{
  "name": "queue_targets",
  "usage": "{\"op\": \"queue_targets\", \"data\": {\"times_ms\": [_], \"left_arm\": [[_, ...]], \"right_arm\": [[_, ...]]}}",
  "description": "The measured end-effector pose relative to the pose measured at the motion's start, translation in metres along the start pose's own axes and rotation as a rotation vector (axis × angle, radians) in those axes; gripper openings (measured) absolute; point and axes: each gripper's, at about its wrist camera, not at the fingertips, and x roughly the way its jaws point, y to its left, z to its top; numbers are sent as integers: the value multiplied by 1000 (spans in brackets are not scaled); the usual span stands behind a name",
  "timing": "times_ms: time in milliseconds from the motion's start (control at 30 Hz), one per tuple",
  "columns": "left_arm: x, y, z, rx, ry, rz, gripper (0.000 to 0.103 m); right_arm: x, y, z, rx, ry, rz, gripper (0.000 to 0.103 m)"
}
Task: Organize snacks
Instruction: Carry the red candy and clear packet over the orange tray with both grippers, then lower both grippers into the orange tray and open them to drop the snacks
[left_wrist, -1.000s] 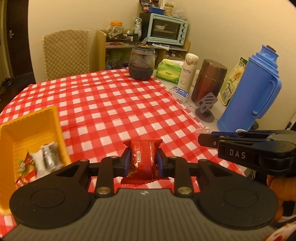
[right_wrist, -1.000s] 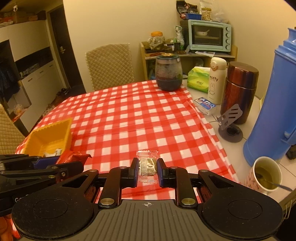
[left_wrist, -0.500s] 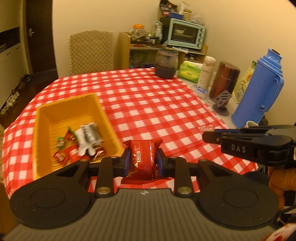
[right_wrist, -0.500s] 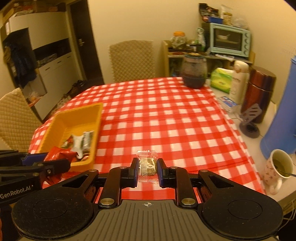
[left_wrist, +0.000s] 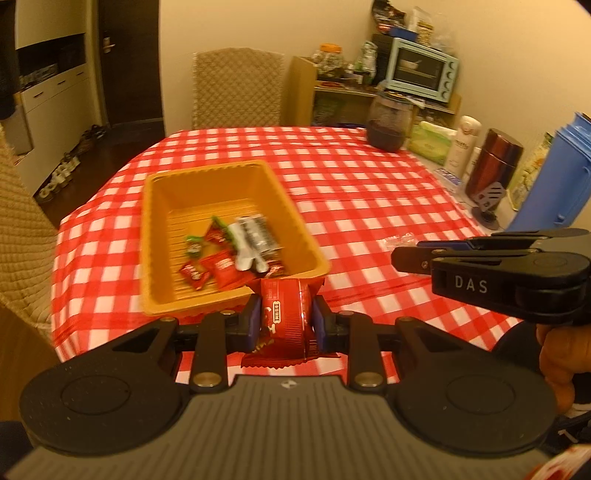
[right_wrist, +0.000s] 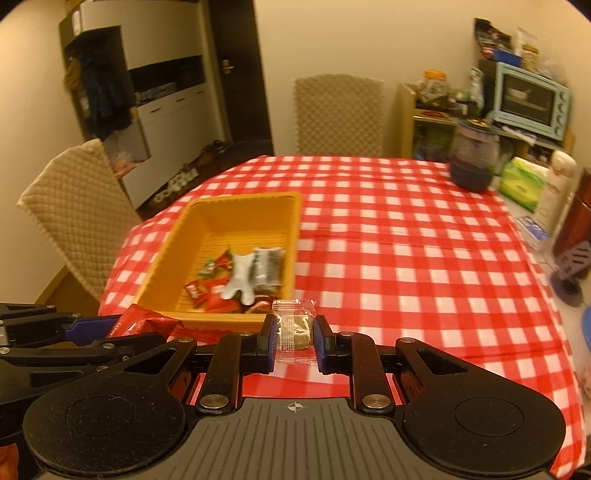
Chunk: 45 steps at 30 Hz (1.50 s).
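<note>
Left claw (left_wrist: 283, 320) is clamped on a red snack packet (left_wrist: 284, 325), its blue pads pressing the packet's two sides. Right claw (right_wrist: 294, 334) pinches a small clear packet (right_wrist: 294, 328) with a dark olive lump inside.

Seen from the left wrist, the red packet sits just in front of the near short wall of the orange tray (left_wrist: 155, 236), and its long axis runs away from the camera along the claw's fingers, crimped ends front and back. This view alone shows the hand (left_wrist: 557, 358) gripping the right tool, seen side-on at the right edge, with the clear wrapper poking out of its tip over the red-and-white checked counter (left_wrist: 369, 206). It also shows the blue flask (left_wrist: 554, 184) and the brown canister (left_wrist: 493, 162) along the counter's right side.

From the right wrist, the clear packet stands on end, its long axis up and down in the picture, top seal above the pads and lower seal below them. It lies just beside the tray's near right corner in the picture. The left tool appears at the lower left with the red packet jutting out towards the tray's near wall. Only this view takes in the quilted chair (right_wrist: 74, 206) at the left and the dark doorway (right_wrist: 240, 74) behind.

Both views show loose snacks (right_wrist: 236, 280) already in the tray: small red sachets, a silver pack and a white wrapper, blurred.
</note>
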Motion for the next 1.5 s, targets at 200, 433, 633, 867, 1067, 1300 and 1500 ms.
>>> {"op": "queue_targets", "data": {"times_ms": [200,433,633,867,1067,1300,1500], "left_arm": [[-1,23,-2,-43,1,39,26],[2,42,-1,-76,1,58,26],[9,52,5,-95,3,70,26],[22,62,18,-111,-2,73,26],[40,69,31,-121,0,65,26],[69,77,50,-135,1,60,26],[93,89,69,-137,-6,69,26]], "right_arm": [[15,17,5,-33,10,26,21],[31,31,9,-54,27,44,21],[45,35,18,-61,32,52,21],[67,35,32,-59,31,60,21],[85,33,46,-49,24,66,21],[112,29,65,-49,25,66,21],[137,24,80,-45,25,72,21]]}}
